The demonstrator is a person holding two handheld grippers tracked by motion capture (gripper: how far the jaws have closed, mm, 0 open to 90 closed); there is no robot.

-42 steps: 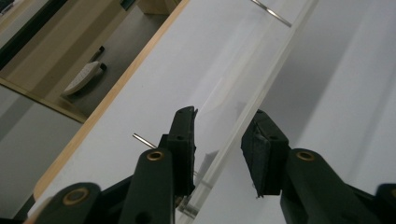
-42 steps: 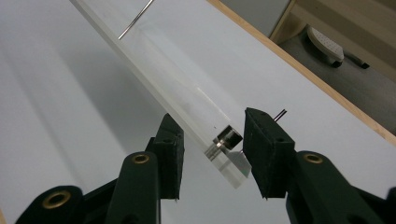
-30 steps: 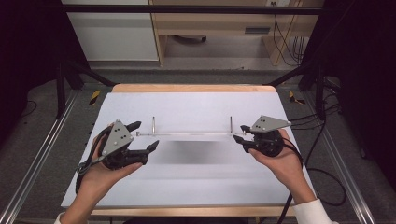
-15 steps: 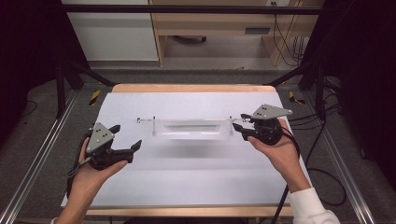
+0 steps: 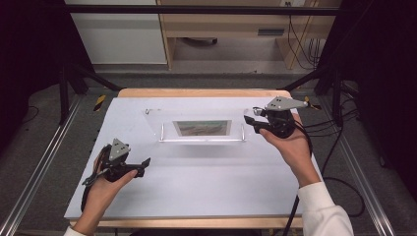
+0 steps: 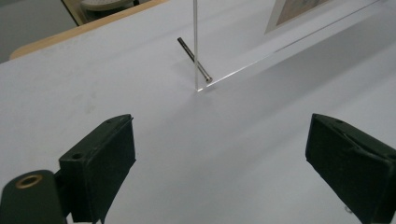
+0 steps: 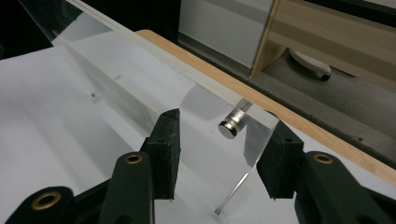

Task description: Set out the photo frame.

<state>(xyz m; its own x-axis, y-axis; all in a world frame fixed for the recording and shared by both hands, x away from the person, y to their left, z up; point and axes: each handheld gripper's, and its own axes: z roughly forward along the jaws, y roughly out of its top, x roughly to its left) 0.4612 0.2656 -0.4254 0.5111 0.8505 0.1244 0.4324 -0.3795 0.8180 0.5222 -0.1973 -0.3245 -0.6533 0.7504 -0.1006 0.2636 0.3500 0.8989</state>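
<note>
A clear acrylic picture frame (image 5: 162, 123) with a small print (image 5: 202, 127) in its middle stands tilted on the white table (image 5: 206, 187). My right gripper (image 5: 250, 117) is shut on the frame's right end. In the right gripper view its jaws (image 7: 222, 158) straddle the clear panel (image 7: 140, 70) beside a metal standoff (image 7: 229, 128). My left gripper (image 5: 143, 166) is low over the table at the near left, apart from the frame. Its jaws (image 6: 224, 154) have just been opening and nothing is between them. Ahead of them are the frame's corner (image 6: 280, 46) and a metal pin (image 6: 194, 58).
The table's wooden edge (image 5: 196, 92) runs along the far side, with metal rails (image 5: 44, 167) left and right. Small yellow-and-black tools (image 5: 100, 102) lie at the far corners. Cables (image 5: 344, 123) trail on the floor at the right.
My left gripper let go of the frame's left end, opened wider and sank toward the near left. The frame, edge-on before, now shows its face, and the right hand shifted slightly farther away.
</note>
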